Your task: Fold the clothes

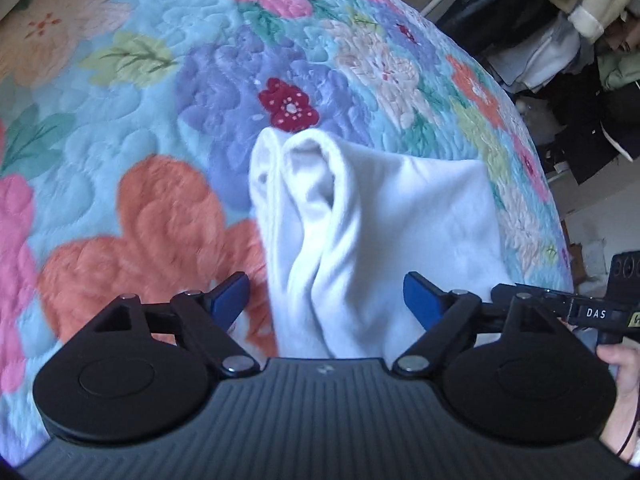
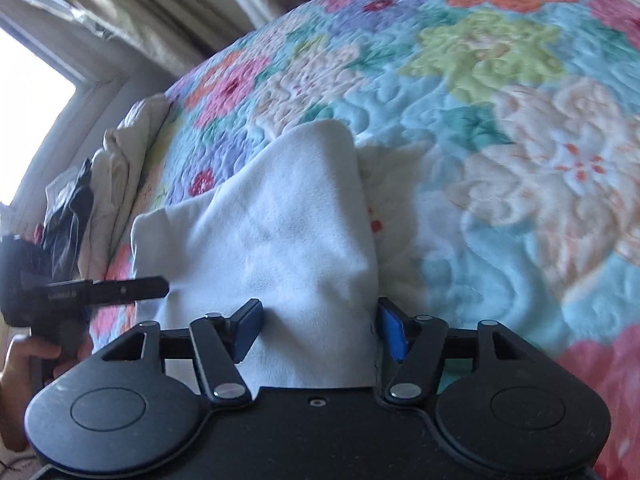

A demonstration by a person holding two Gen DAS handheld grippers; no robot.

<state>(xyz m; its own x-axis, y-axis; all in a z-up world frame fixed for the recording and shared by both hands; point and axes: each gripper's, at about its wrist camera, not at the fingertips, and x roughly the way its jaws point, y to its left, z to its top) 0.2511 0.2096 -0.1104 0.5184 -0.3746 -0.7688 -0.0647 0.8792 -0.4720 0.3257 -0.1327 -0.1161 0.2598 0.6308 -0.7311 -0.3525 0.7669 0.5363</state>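
A white garment (image 1: 400, 220) lies folded in a thick bundle on the flowered quilt (image 1: 140, 100), its rolled edge pointing away from me. My left gripper (image 1: 326, 294) hangs over its near end, jaws wide; the cloth runs between the blue pads (image 1: 230, 294) without being pinched. In the right wrist view the same garment (image 2: 280, 220) fills the gap of my right gripper (image 2: 320, 328), whose pads (image 2: 390, 332) stand at the cloth's sides, not pressing it. Each gripper shows at the edge of the other's view, held by a hand (image 1: 620, 364).
The quilt (image 2: 500, 140) covers a bed. Piled clothes and dark bags (image 1: 580, 60) stand past the bed's right edge. A pale pillow (image 2: 128, 160), a dark bundle and a bright window (image 2: 28, 120) are on the left side of the right wrist view.
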